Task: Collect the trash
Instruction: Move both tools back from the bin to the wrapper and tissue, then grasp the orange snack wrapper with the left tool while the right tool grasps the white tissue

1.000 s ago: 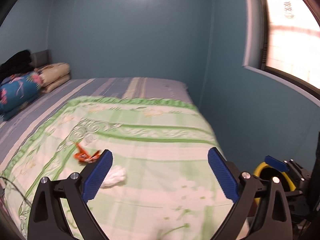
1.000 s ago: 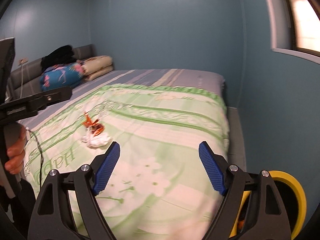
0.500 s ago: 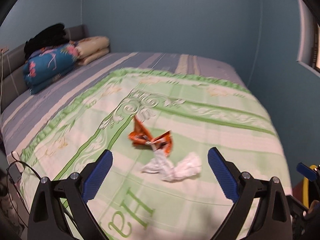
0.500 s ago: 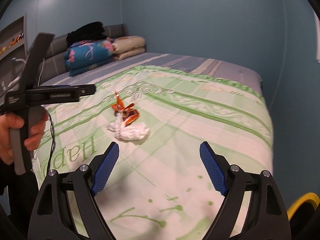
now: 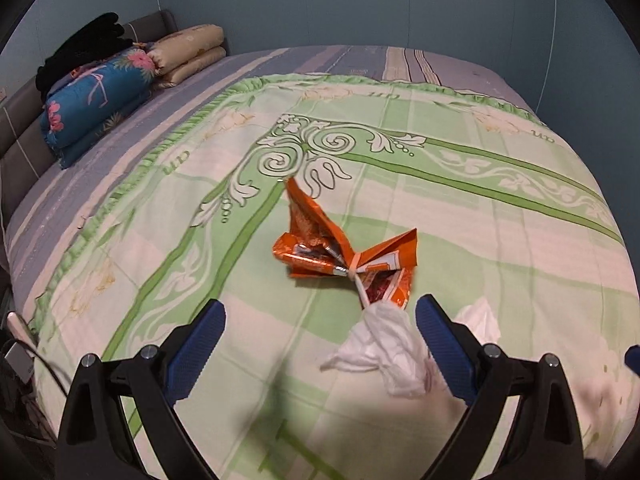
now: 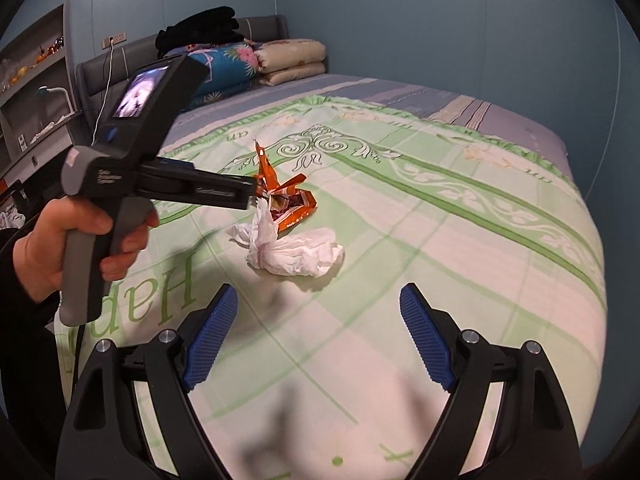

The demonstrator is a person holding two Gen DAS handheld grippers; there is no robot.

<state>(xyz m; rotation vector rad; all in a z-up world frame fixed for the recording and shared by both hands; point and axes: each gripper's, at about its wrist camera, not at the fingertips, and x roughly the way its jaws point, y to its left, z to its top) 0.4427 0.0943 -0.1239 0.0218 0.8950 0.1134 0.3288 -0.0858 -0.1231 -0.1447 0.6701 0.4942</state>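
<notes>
An orange snack wrapper [image 5: 340, 252] lies crumpled on the green patterned quilt [image 5: 500, 216], with a white crumpled tissue [image 5: 384, 348] touching its near side. My left gripper [image 5: 320, 340] is open, jaws wide, with the tissue between the fingertips near the right one. In the right wrist view the wrapper [image 6: 290, 200] and tissue [image 6: 296, 254] lie ahead of my open, empty right gripper [image 6: 318, 332]. The left gripper's body [image 6: 160, 184], held in a hand, reaches to the trash from the left.
Folded blankets and pillows [image 5: 104, 92] are stacked at the grey headboard [image 6: 100, 72]. Shelves [image 6: 32, 60] stand at the left wall. Blue walls enclose the bed's far and right sides. A cable and device [image 5: 16, 356] hang at the bed's left edge.
Both grippers have swung left and moved closer to the trash. The left gripper now has the tissue between its open fingers. The yellow bin has left both views.
</notes>
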